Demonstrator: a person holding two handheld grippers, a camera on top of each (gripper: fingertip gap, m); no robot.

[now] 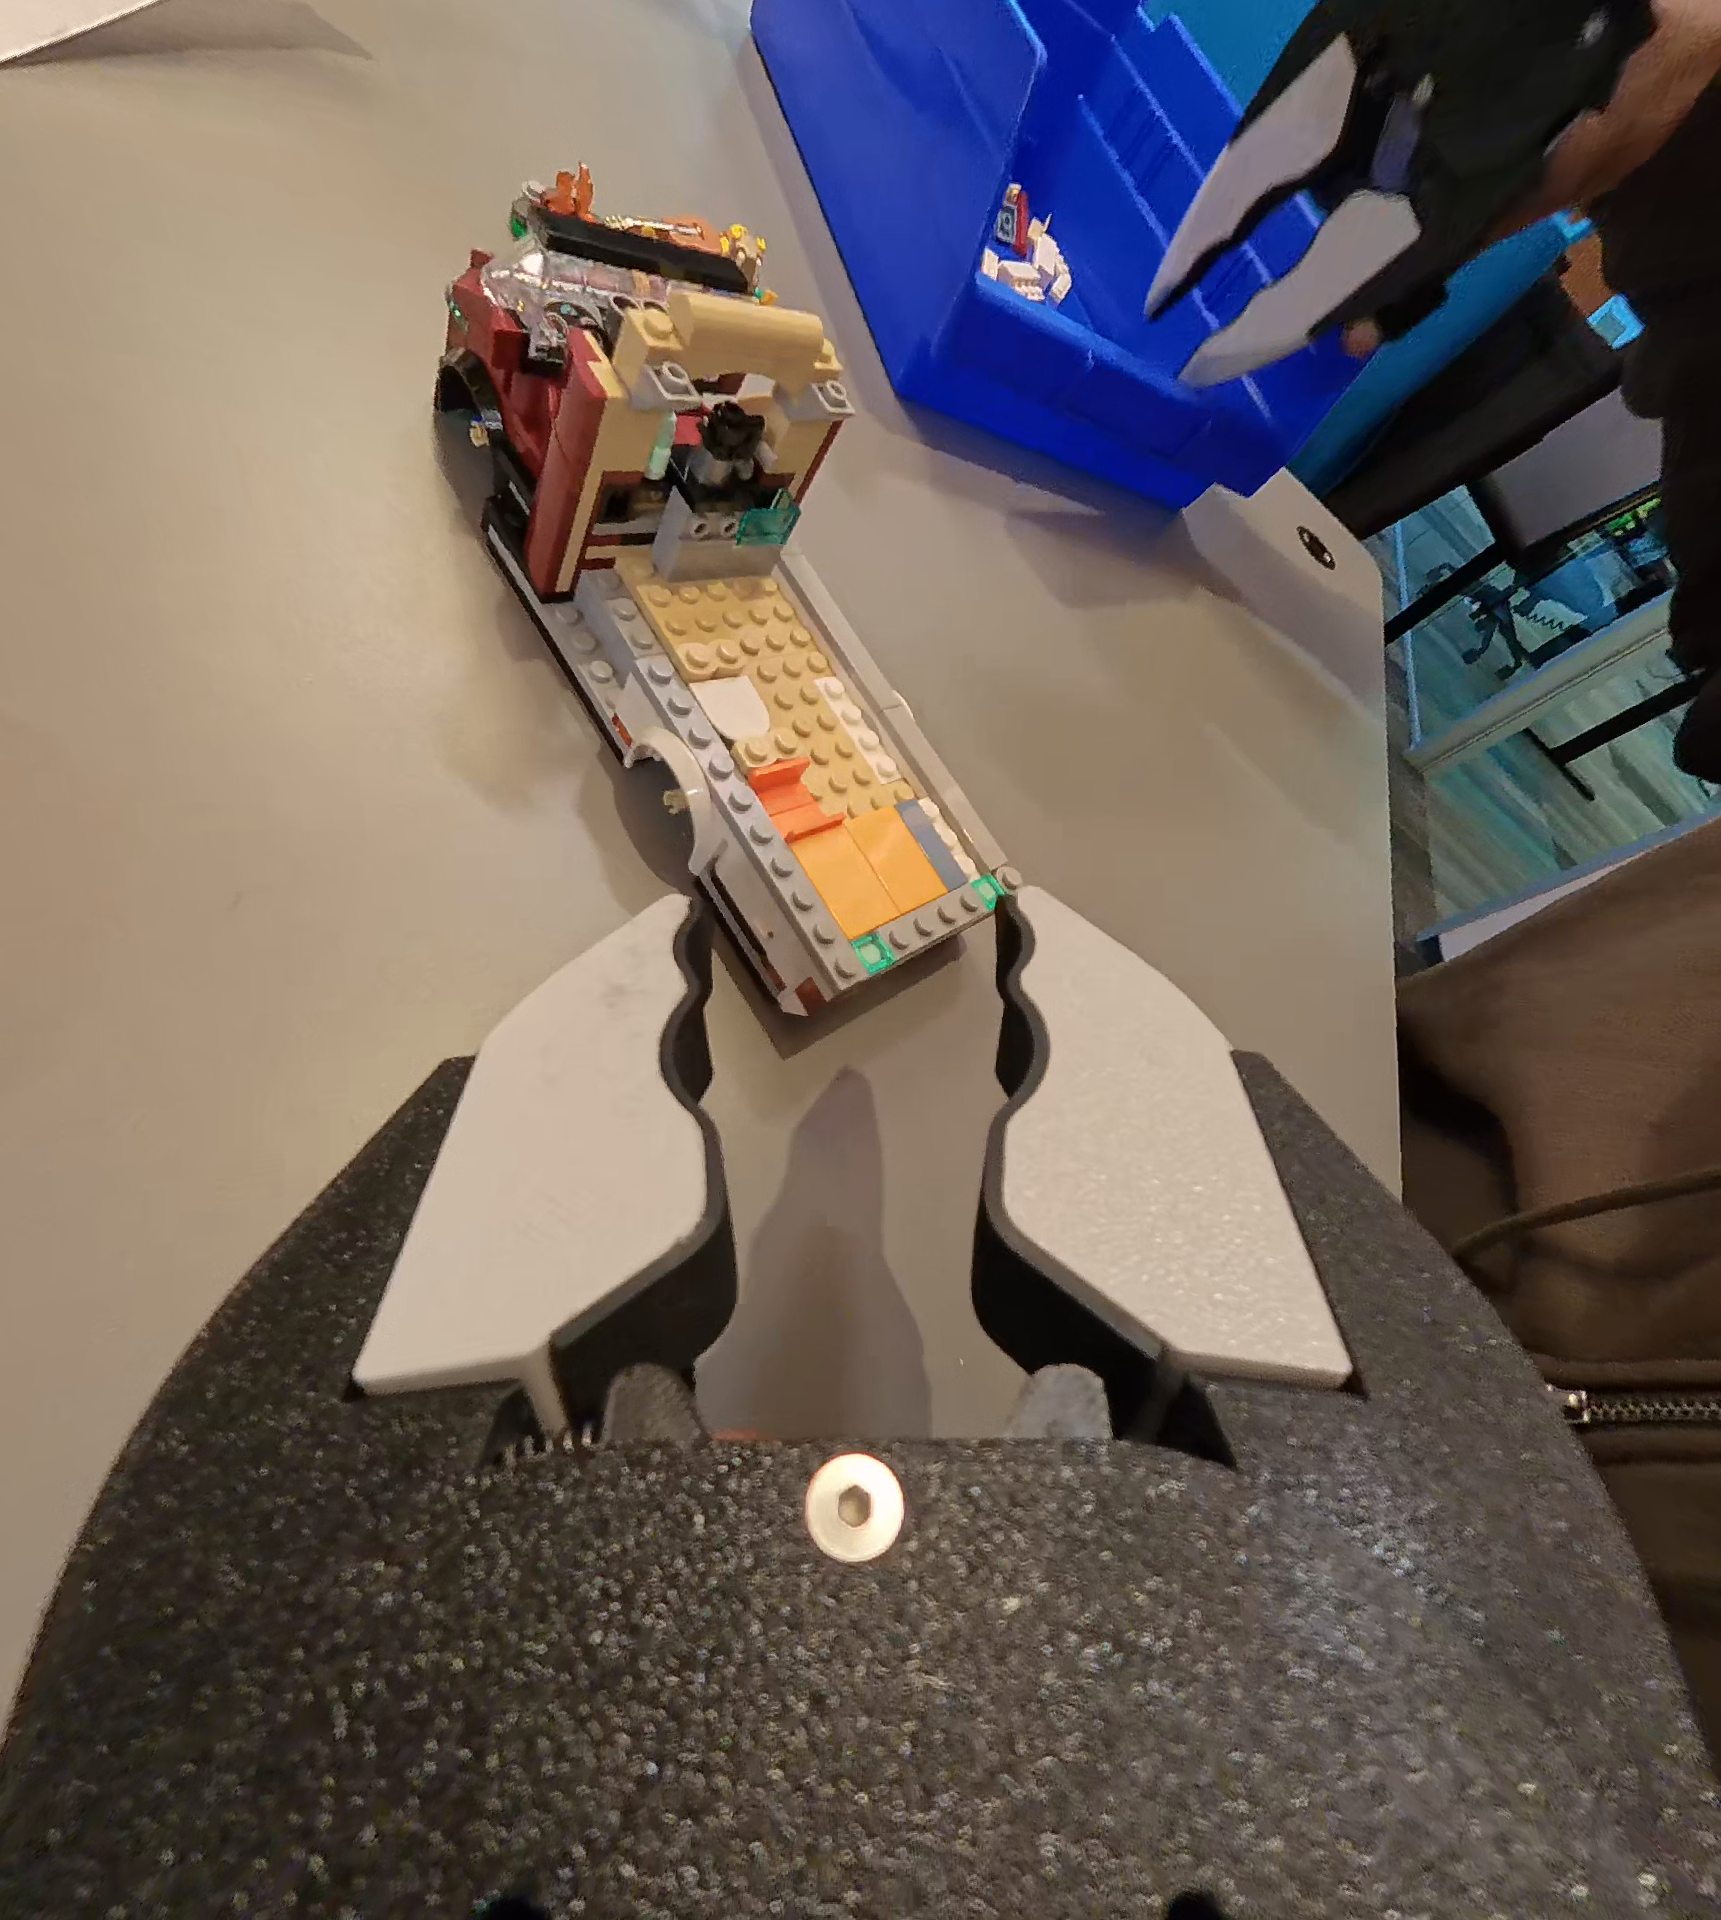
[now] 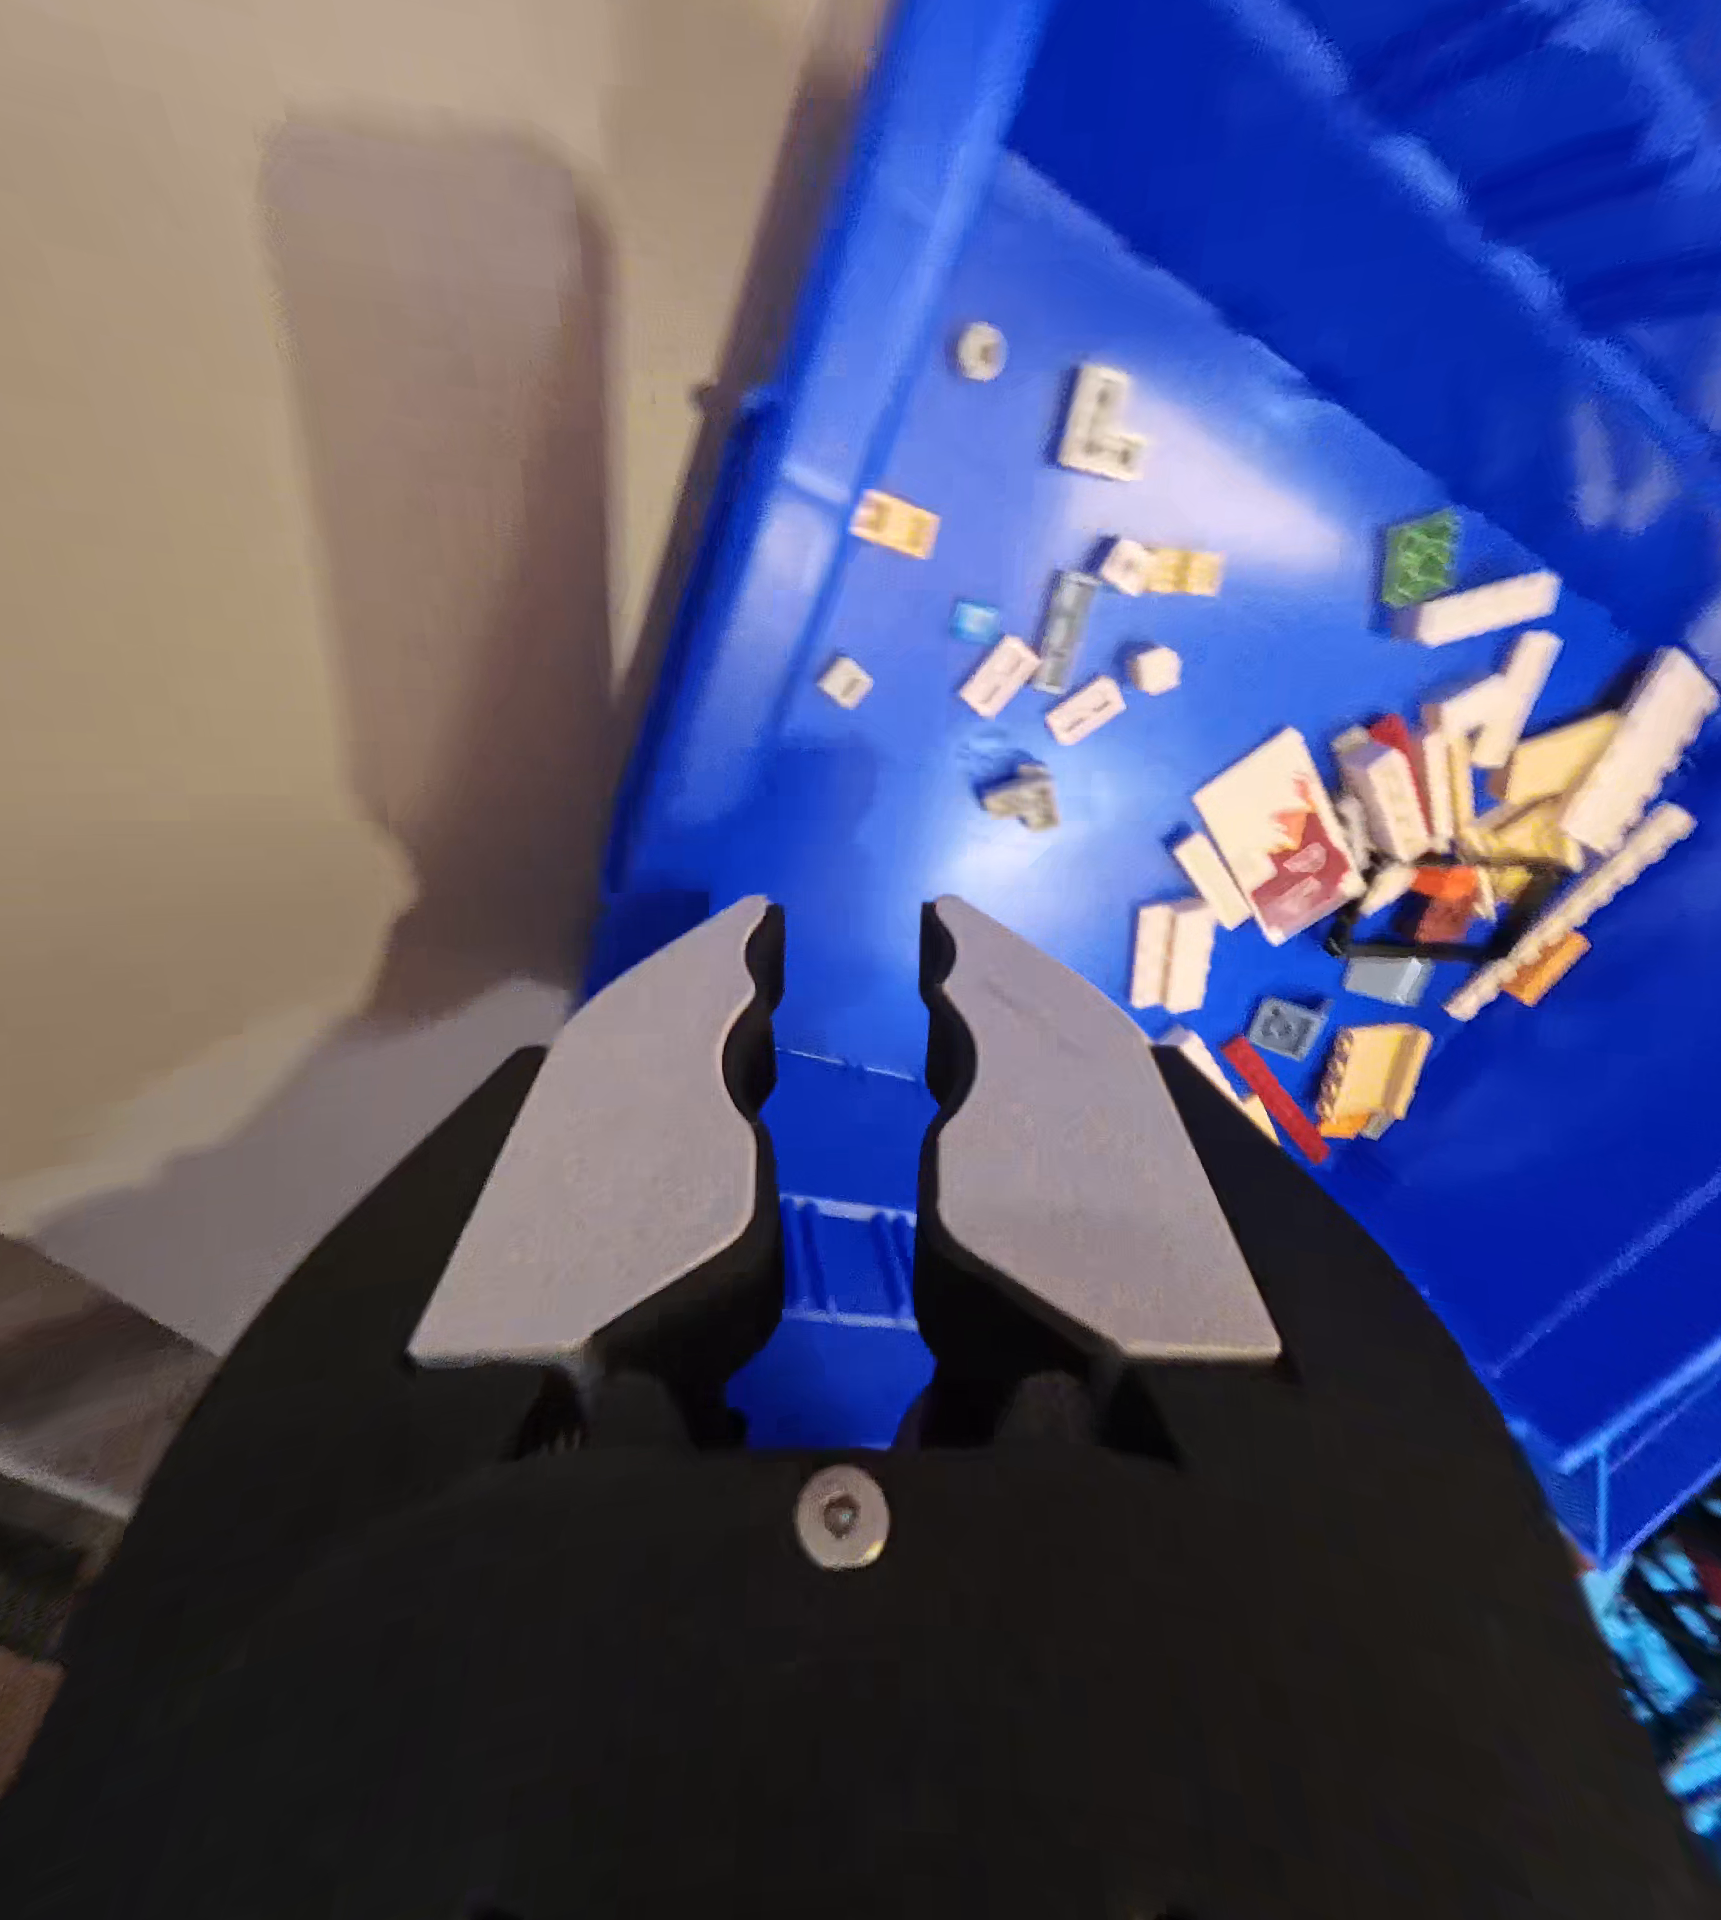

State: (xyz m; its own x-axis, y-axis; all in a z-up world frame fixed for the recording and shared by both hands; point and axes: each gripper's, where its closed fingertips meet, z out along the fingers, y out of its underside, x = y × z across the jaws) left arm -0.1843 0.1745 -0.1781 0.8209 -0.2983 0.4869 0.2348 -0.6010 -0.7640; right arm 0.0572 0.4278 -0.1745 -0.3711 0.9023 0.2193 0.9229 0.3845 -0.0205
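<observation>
A brick-built vehicle, with a dark red and tan cab and a studded tan floor, lies on the grey table. My left gripper is shut across the vehicle's rear end. One fingertip presses on the rear corner by a green stud, and the other lies against the grey side rail. My right gripper is open and empty, and hovers over the near end of a blue bin. It also shows in the left wrist view, above the bin.
Several loose bricks, white, tan, orange and red, lie on the bin's floor, mostly to the right of my right gripper. The table's edge runs close on the right. A person's brown sleeve is beside it. The gap from one gripper's tips to the other's is roughly 35 cm.
</observation>
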